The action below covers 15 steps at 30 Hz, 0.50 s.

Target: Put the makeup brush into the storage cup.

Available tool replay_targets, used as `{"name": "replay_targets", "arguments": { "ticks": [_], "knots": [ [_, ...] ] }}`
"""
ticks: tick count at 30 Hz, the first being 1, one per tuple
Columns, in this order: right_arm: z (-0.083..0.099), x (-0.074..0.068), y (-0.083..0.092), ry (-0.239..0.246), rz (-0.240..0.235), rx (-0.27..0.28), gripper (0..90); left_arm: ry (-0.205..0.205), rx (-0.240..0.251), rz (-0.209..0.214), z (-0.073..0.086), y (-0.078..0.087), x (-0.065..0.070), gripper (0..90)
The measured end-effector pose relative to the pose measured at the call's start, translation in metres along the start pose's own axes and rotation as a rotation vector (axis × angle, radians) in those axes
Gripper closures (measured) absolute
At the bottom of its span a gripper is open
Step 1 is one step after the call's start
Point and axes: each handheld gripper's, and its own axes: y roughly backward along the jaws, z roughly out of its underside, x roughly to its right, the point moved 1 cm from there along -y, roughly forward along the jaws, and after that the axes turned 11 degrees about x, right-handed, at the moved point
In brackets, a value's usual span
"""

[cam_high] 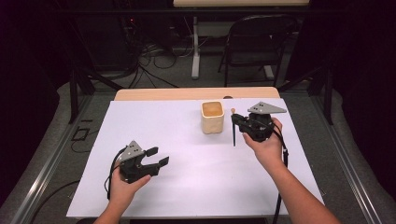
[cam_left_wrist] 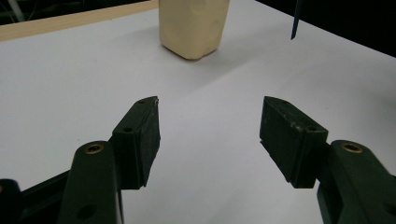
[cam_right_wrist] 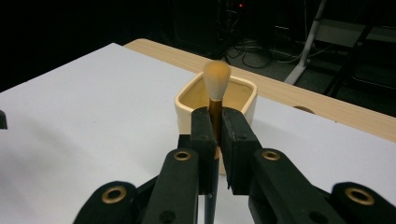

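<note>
A cream square cup (cam_high: 212, 116) stands upright at the far middle of the white table (cam_high: 177, 140); it shows in the left gripper view as cup (cam_left_wrist: 192, 25) and in the right gripper view as cup (cam_right_wrist: 238, 100). My right gripper (cam_high: 235, 119) is shut on a brush (cam_high: 233, 127), held upright with its tan bristle tip up, just right of the cup. In the right gripper view the brush (cam_right_wrist: 216, 84) rises between the pads of my right gripper (cam_right_wrist: 215, 135), in front of the cup. My left gripper (cam_high: 158, 156) stands open near the front left with nothing between its jaws, gripper (cam_left_wrist: 210, 126).
A wooden strip (cam_high: 196, 93) edges the table's far side. Beyond it stand a folding chair (cam_high: 254, 42) and cables on the floor. The brush's dark lower end (cam_left_wrist: 295, 21) shows at the top right of the left gripper view.
</note>
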Motion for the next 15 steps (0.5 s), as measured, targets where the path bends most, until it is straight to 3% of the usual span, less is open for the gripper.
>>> {"name": "replay_targets", "arguments": {
  "ticks": [9, 15],
  "knots": [
    [-0.004, 0.013, -0.011, -0.032, 0.030, -0.004, 84.0, -0.004, -0.001, 0.008, 0.000, 0.000, 0.000, 37.7],
    [-0.007, 0.019, -0.020, -0.029, 0.056, -0.017, 84.0, -0.014, -0.003, 0.016, 0.001, -0.001, 0.001, 37.8]
  ]
}}
